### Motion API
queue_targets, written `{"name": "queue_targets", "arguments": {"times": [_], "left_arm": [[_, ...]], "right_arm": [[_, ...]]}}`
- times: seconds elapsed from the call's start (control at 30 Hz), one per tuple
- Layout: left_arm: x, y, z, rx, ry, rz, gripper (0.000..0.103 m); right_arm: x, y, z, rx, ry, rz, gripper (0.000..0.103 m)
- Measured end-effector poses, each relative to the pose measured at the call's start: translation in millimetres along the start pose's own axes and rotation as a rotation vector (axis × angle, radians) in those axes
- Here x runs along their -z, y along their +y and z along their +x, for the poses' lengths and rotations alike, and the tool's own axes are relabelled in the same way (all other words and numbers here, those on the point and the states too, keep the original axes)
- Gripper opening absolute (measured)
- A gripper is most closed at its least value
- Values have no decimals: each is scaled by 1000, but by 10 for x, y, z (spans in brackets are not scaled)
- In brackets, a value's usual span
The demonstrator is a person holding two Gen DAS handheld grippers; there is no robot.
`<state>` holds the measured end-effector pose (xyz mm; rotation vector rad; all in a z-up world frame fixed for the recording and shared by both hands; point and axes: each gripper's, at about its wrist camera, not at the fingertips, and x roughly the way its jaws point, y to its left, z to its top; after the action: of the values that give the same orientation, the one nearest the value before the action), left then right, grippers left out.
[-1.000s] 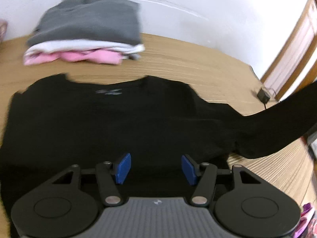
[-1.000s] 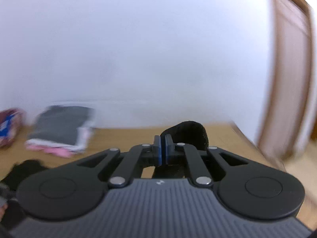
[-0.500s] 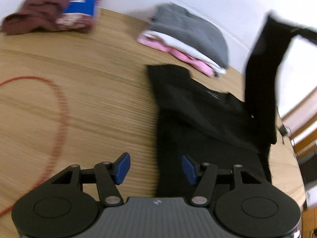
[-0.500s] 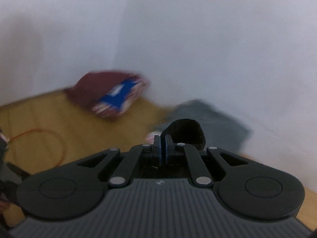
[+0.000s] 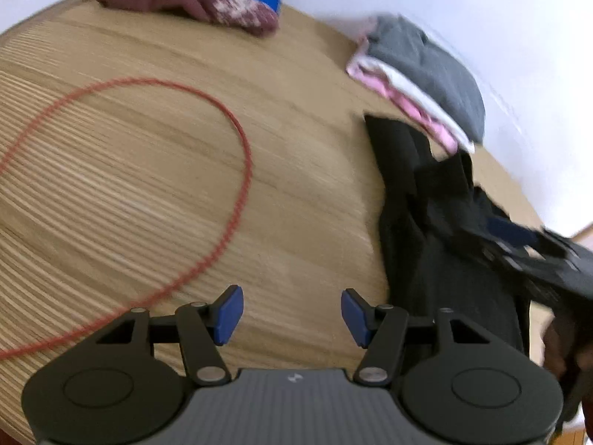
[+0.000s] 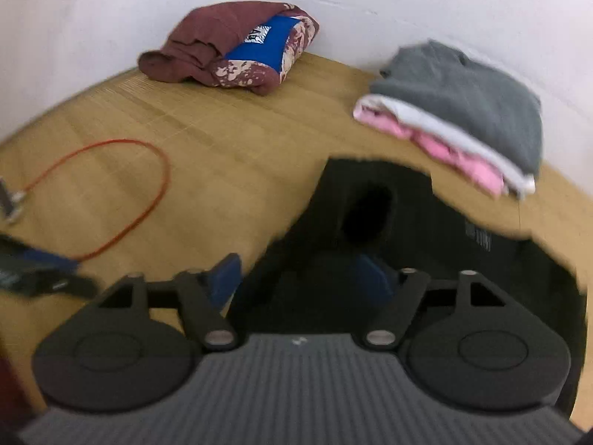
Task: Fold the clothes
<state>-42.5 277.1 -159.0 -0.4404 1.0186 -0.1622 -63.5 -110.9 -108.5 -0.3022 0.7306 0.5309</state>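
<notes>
A black shirt (image 5: 426,252) lies on the wooden surface (image 5: 148,204), its sleeve folded in over the body. My left gripper (image 5: 292,313) stands open above bare wood just left of the shirt's edge, with nothing between its blue pads. My right gripper (image 6: 298,278) hovers low over the shirt (image 6: 426,222) and its jaws are opening. The pads stand apart, and a dark fold of the sleeve (image 6: 367,215) lies loose just ahead of them. The right gripper (image 5: 496,237) shows blurred over the shirt in the left wrist view.
A folded stack of grey, white and pink clothes (image 6: 463,118) sits behind the shirt by the wall. A maroon and blue bundle (image 6: 237,48) lies in the corner. A red cord (image 5: 237,148) loops over the wood at the left, ending in a metal plug (image 6: 11,200).
The right gripper was shut on the raised black sleeve. It has swung down over the shirt and its pads have parted, letting the sleeve go. The left gripper moved left, off the shirt.
</notes>
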Motion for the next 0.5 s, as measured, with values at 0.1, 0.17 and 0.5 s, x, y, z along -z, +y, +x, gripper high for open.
{"name": "queue_targets", "arguments": {"times": [0.1,0.17,0.5], "left_arm": [[126,-192,72,9,16,57,61],[178,-381,95,15,16,100,61],[-444,-1386,342,13,-131,313,68]], "right_arm": [[370,-109,-348,-5,-10,58,74],[596,-208,-558,13,-15,104,74],[1120,-1610,-846,180,-65,325,74]]}}
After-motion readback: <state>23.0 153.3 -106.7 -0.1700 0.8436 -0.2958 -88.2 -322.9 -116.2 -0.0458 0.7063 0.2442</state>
